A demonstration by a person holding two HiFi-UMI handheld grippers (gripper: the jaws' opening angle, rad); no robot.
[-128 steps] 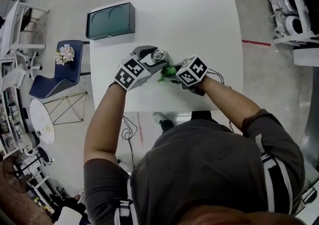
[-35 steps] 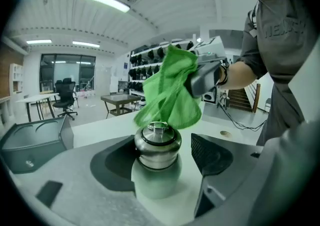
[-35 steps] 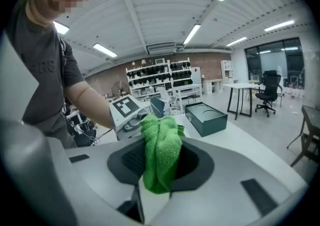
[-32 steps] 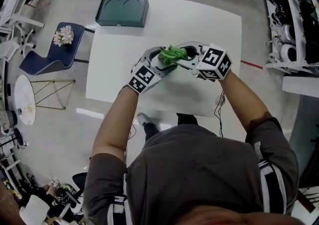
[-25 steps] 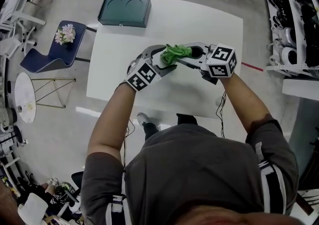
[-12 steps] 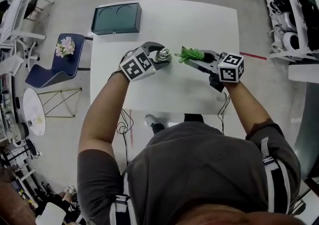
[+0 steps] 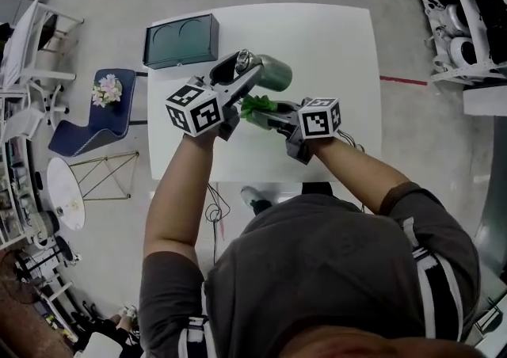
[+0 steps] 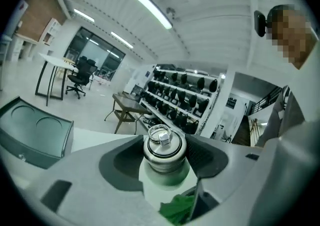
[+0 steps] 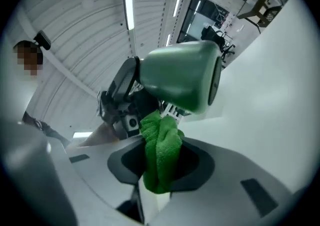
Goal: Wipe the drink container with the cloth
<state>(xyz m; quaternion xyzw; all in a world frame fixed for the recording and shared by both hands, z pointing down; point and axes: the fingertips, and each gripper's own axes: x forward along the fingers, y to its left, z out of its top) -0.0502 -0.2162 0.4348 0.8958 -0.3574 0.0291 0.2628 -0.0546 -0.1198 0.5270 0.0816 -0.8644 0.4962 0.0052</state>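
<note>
The drink container point(image 7: 272, 73), a green bottle with a steel cap point(image 8: 164, 146), hangs above the white table point(image 7: 333, 39), tipped onto its side. My left gripper point(image 7: 240, 71) is shut on its neck just under the cap; its jaws have just been closing with the bottle between them. In the right gripper view the bottle's green base point(image 9: 181, 76) fills the middle. My right gripper point(image 7: 265, 111) is shut on a bunched green cloth point(image 7: 255, 105), whose top point(image 9: 159, 135) touches the underside of the bottle. The cloth point(image 8: 177, 209) also shows low in the left gripper view.
A dark teal box point(image 7: 181, 39) with two round hollows lies at the table's far left corner. A blue chair with flowers point(image 7: 107, 91) and a small round side table point(image 7: 67, 194) stand on the floor at the left. Racks of gear point(image 7: 459, 16) line the right.
Half a second ago the bottle stood upright on the table in the left gripper. Now it is lifted and tipped sideways, and the right gripper has brought the cloth left, against it.
</note>
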